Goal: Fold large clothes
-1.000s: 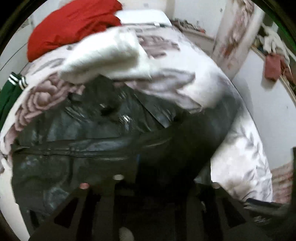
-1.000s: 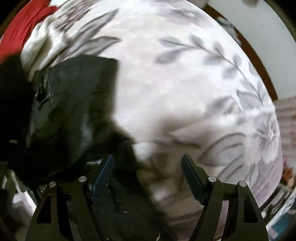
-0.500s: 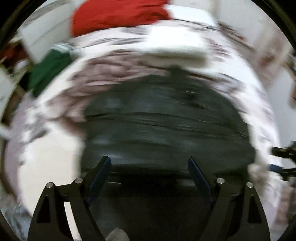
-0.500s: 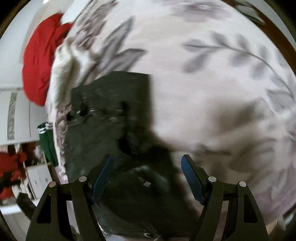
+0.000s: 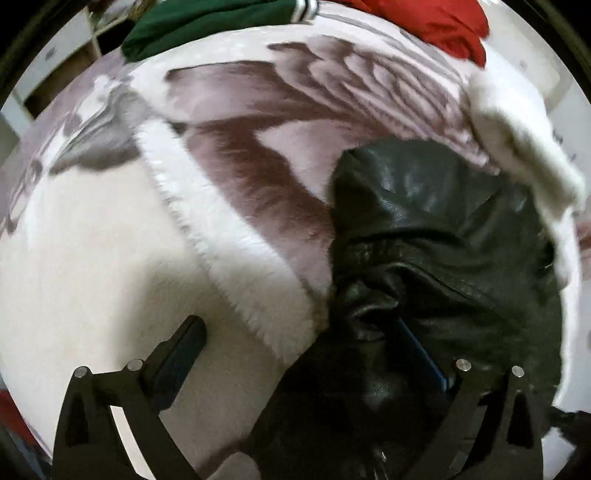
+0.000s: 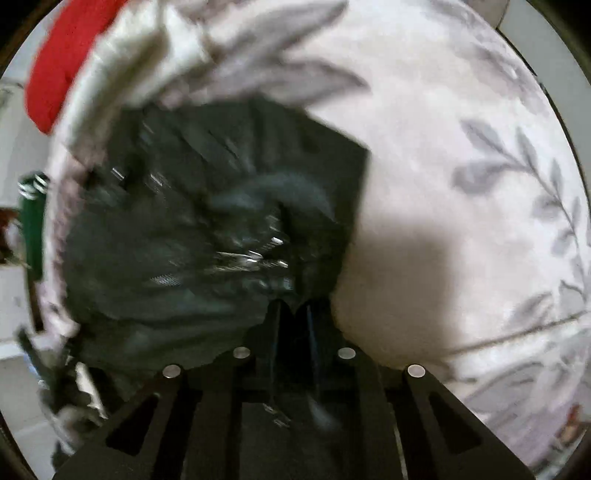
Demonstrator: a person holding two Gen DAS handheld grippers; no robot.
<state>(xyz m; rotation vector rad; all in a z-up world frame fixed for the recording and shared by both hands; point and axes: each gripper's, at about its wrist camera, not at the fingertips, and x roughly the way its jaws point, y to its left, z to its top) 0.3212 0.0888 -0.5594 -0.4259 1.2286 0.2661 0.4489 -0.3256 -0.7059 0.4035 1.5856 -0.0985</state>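
Left wrist view: the black leather jacket lies bunched on the bed, right of the left hand-held gripper — jaws just opened wide, empty. The right hand-held gripper has just closed, pinching its near edge.

This is a bedroom in a home. A bed fills both views, spread with a plush pale blanket printed with large mauve-grey flowers and leafy sprigs. Clothes lie about on it: a black leather jacket, a red garment and a green one with white stripes at the bed's far edge, and a fluffy white piece beside the jacket. Pale open shelving stands past the bed's far left corner.
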